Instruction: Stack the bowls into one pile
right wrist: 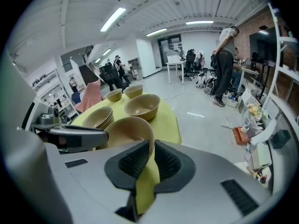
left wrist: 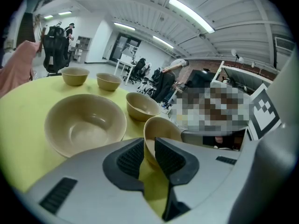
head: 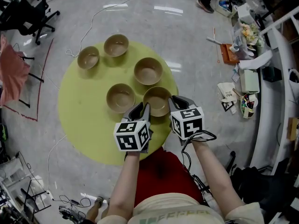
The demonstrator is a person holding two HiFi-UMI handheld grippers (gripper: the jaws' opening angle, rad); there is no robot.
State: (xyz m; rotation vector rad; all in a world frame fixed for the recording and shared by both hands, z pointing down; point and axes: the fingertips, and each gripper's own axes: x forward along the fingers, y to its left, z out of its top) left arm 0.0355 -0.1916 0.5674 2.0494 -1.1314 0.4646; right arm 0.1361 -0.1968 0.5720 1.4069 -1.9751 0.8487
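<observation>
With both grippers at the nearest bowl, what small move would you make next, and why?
Probably lift the nearest bowl slightly off the table: the left gripper and right gripper each seem clamped on its rim, and the neighbouring bowl sits close beside it, ready to receive it.

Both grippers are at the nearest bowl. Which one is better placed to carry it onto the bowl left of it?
Probably the right. Both the right gripper and the left gripper clamp the nearest bowl by its rim, but the left one sits on the side facing the neighbouring bowl, in the way.
</observation>
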